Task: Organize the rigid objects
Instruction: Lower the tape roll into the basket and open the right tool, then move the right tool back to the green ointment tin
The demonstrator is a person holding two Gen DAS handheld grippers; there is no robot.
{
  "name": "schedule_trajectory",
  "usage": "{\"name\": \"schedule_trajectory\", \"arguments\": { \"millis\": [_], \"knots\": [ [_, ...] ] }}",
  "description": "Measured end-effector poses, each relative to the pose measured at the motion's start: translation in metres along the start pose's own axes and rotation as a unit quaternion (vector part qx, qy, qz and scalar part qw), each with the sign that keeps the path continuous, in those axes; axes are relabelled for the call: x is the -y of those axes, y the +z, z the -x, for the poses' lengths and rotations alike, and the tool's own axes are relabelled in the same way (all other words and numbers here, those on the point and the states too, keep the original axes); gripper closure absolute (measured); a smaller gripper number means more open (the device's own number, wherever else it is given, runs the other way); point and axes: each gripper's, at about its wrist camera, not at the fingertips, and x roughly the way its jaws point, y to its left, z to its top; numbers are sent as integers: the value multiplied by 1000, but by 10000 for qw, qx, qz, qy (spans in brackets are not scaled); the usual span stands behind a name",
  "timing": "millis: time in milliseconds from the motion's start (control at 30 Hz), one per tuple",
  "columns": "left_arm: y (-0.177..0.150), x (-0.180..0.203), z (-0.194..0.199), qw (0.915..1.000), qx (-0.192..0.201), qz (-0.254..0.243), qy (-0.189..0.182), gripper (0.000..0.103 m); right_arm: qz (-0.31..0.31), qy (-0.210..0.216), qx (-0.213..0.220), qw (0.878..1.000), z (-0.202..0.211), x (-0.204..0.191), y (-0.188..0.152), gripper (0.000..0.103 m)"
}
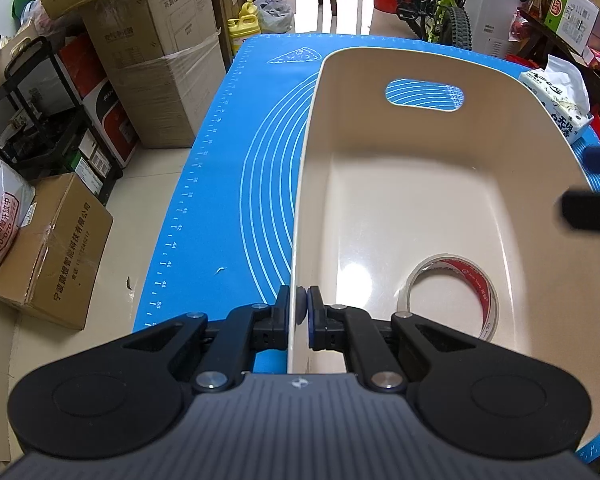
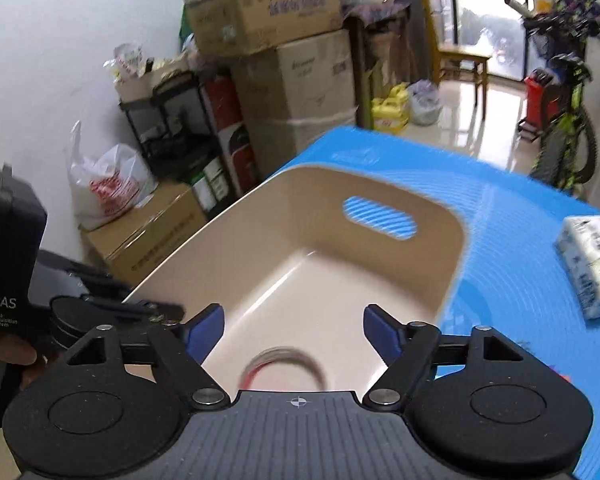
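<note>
A cream plastic bin [image 1: 500, 136] with a handle slot stands on the blue mat [image 1: 228, 160]. A roll of clear tape with red print [image 1: 452, 296] lies on the bin's floor near the front. My left gripper [image 1: 302, 308] is shut on the bin's near left rim, one finger on each side of the wall. My right gripper [image 2: 294, 332] is open and empty above the bin [image 2: 432, 248], over the blurred tape roll [image 2: 284, 368]. Its dark fingers [image 1: 588, 210] show blurred at the right edge of the left wrist view.
A tissue pack [image 1: 560, 96] lies on the mat right of the bin, also in the right wrist view [image 2: 592, 260]. Cardboard boxes [image 1: 156, 60], a black shelf [image 1: 40, 112] and bags stand on the floor to the left. A bicycle [image 1: 440, 4] stands beyond the table.
</note>
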Motion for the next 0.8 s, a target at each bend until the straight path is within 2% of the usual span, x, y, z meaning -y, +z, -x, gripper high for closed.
{"name": "schedule_trajectory", "arguments": {
  "millis": [133,267,533,667,800],
  "knots": [
    [-1,0,0,10000,0,-14,18,94,-161,-237,139,9995,20,28,2,13],
    [-1,-1,0,10000,-12,-19,2,94,-193,-714,216,9970,37,61,-8,6],
    [-2,3,1,10000,-18,-69,27,94,-723,-1672,11,9833,44,132,-42,6],
    [-2,3,1,10000,-15,-51,37,94,-807,-2109,-169,9740,34,146,-54,6],
    [-1,4,1,10000,-18,-52,38,94,-794,-2333,-432,9682,19,151,-61,6]
  ]
}}
